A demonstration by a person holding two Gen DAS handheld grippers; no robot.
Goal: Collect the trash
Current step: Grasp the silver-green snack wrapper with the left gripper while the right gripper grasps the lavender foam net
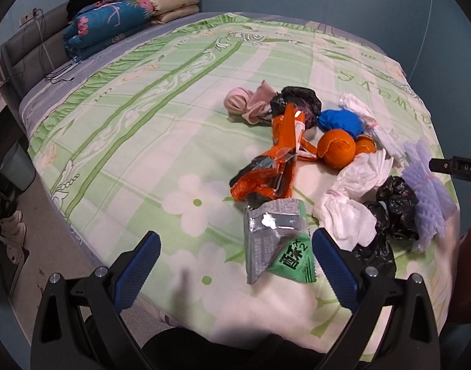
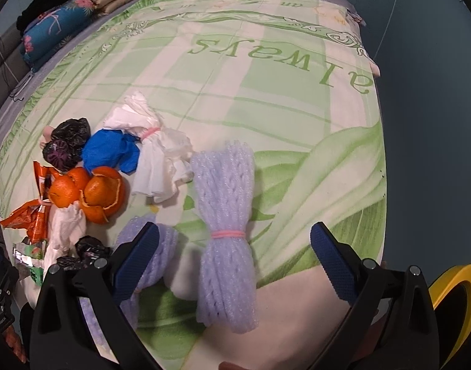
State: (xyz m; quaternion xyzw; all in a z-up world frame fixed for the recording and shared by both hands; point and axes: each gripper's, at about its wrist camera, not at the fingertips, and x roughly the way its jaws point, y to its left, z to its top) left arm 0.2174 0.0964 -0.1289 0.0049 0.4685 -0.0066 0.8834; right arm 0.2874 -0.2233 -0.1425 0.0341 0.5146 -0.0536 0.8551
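Observation:
Trash lies in a heap on the green flowered bed cover (image 1: 149,141). In the left wrist view my left gripper (image 1: 235,259) is open and empty, just short of a green and silver wrapper (image 1: 278,243). Beyond it lie an orange wrapper (image 1: 272,166), orange peel (image 1: 337,151), white tissue (image 1: 352,197), black bags (image 1: 395,203) and a blue wad (image 1: 343,121). In the right wrist view my right gripper (image 2: 235,256) is open, its fingers on either side of a lilac foam net bundle (image 2: 226,225) tied with a pink band. A second lilac bundle (image 2: 158,252) lies by the left finger.
Folded quilts (image 1: 112,24) and dark clothes are stacked at the head of the bed. A pink cloth ball (image 1: 244,101) lies behind the heap. The bed's near edge drops to the floor on the left (image 1: 44,246). A yellow-rimmed container (image 2: 454,289) shows at the lower right.

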